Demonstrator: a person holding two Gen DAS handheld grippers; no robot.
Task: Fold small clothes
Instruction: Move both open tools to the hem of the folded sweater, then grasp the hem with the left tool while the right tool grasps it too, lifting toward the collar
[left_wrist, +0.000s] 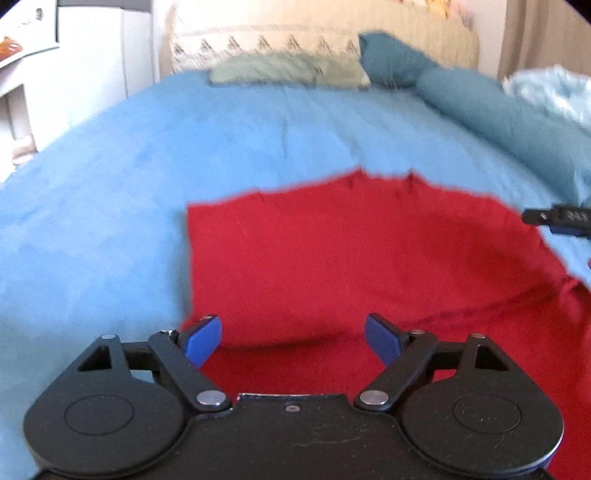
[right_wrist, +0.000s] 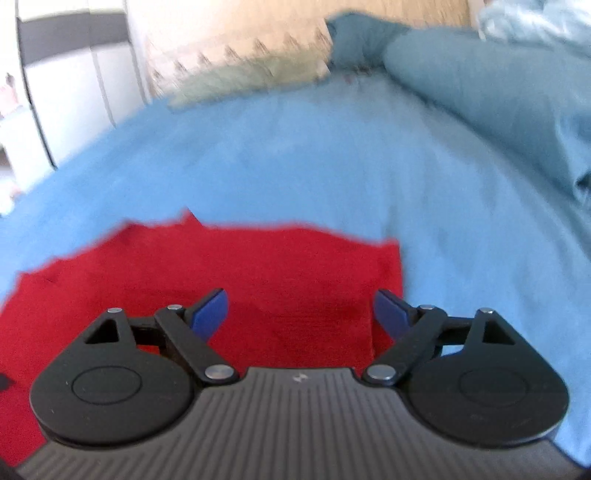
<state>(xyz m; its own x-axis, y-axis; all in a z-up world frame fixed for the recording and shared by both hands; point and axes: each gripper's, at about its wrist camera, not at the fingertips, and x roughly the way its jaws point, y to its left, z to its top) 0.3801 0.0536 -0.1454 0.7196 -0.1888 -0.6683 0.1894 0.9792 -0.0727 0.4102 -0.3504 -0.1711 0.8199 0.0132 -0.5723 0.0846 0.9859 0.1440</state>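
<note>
A red garment (left_wrist: 351, 258) lies spread on the light blue bed cover (left_wrist: 110, 192). My left gripper (left_wrist: 293, 343) is open and empty, its blue pads just above the garment's near left part. My right gripper (right_wrist: 301, 317) is open and empty over the garment's near right corner (right_wrist: 258, 280). A fingertip of the right gripper (left_wrist: 554, 218) shows at the right edge of the left wrist view, at the garment's right side. The near hem is hidden under both gripper bodies.
Pillows (left_wrist: 288, 68) and a patterned headboard cushion (left_wrist: 258, 40) lie at the far end. A teal rolled blanket (left_wrist: 498, 110) runs along the right side, also in the right wrist view (right_wrist: 480, 88). White furniture (left_wrist: 74, 74) stands left of the bed.
</note>
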